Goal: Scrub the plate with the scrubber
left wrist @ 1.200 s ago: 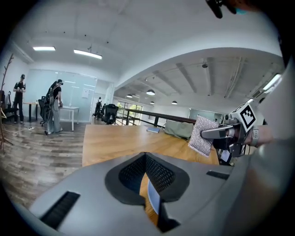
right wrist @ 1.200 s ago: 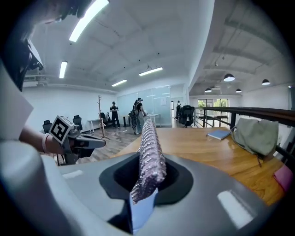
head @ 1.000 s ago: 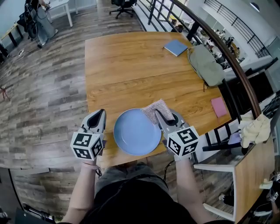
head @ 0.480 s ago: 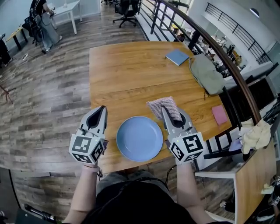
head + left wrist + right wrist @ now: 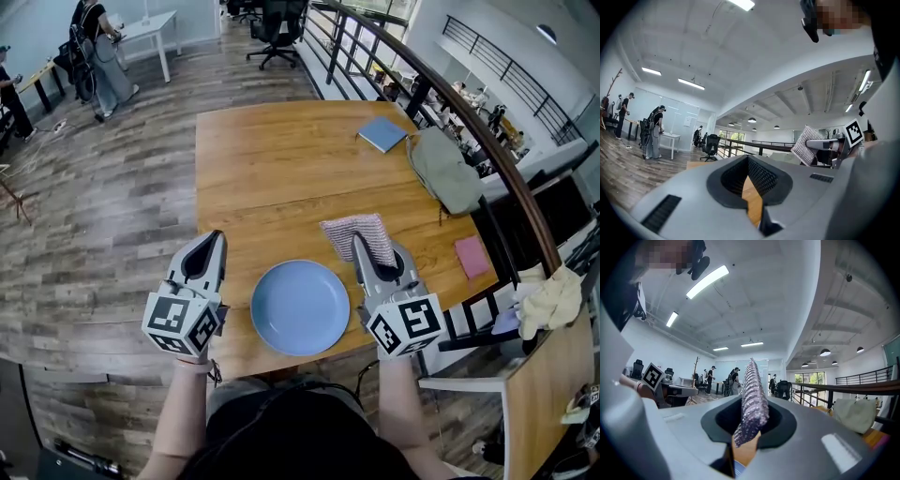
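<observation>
Wooden table sits farther below my tools than a second ago, for I've raised both to point level. My right gripper is clamped on the scrubber, now lifted clear of the plate, and my left gripper is closed on nothing. That plate lies bare between them near the table's 6 o'clock edge, so I judge the scrubber, at its 1 o'clock, must come back down before any scrubbing.

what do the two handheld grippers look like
Both the left gripper and right gripper are light grey tapering shells with black ribbed pads in a dark recess. Each carries a white cube with black square markers at the rear. The forearms show no sleeves.
</observation>
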Available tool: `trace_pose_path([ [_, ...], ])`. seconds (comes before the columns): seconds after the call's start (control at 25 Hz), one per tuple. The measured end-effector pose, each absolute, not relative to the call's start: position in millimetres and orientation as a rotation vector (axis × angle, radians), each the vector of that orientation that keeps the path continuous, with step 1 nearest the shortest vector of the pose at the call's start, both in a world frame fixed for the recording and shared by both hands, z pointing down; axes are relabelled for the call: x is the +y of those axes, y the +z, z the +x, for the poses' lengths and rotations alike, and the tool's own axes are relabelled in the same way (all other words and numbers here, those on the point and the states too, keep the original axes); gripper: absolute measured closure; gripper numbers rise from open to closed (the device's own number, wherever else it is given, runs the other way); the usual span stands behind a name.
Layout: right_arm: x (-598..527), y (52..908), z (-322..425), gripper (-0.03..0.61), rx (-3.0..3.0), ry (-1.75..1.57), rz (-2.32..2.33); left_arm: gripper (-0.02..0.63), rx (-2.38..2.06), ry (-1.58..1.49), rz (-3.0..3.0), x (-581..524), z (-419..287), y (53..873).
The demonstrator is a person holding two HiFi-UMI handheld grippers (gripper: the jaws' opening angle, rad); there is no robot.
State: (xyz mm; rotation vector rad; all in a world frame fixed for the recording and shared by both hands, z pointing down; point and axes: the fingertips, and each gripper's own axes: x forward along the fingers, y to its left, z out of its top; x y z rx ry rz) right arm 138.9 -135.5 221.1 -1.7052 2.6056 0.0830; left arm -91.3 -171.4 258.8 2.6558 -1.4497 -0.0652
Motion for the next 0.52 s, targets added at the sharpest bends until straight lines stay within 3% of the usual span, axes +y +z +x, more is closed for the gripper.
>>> trace_pose_path([
  [0.52, -140.9, 224.7, 134.7, 0.506, 2.652, 0.101, -1.643, 0.617, -1.452, -0.073, 2.643, -173.9, -82.3, 261.7],
])
